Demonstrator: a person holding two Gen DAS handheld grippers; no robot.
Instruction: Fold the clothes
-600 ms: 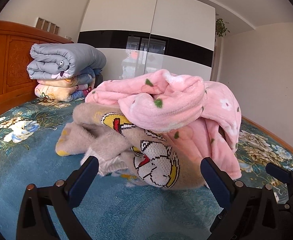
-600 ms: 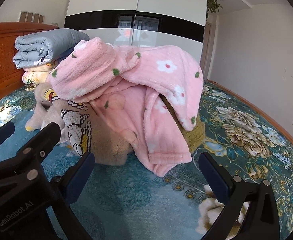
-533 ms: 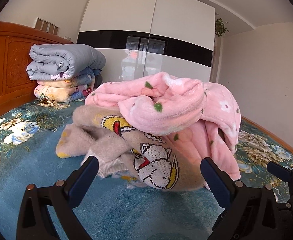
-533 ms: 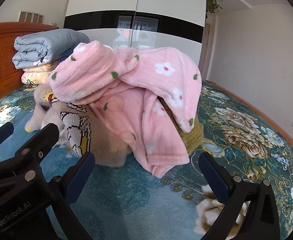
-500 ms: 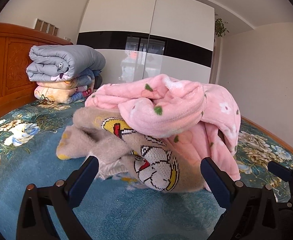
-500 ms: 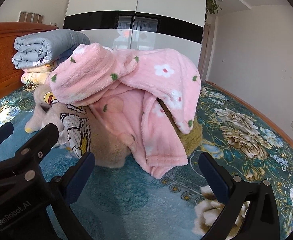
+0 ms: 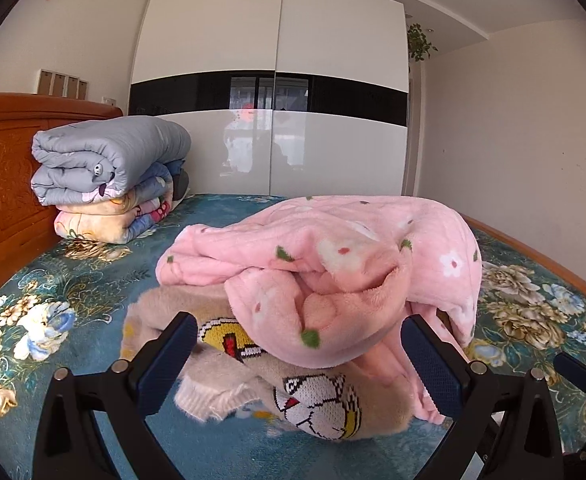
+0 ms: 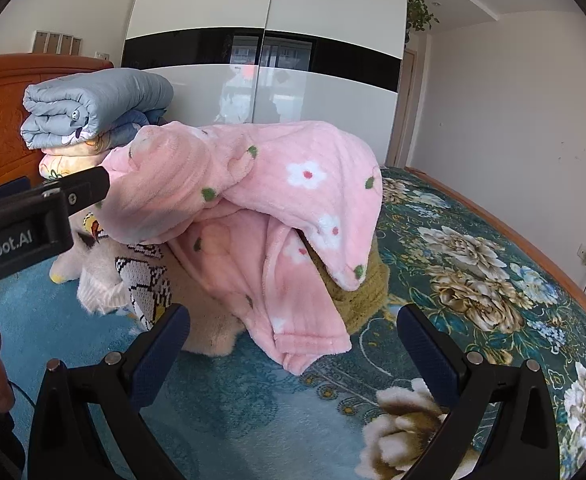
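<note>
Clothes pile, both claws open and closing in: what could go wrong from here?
1. The pink robe lies tangled over the beige sweater; the left claw sits level with both, so a grab may catch two garments at once.
2. An olive garment hides under the robe's right flap; lifting the robe may drag it along.
3. The left claw shows close beside the pile in the right view; the right claw could bump it if both go for the robe.
</note>
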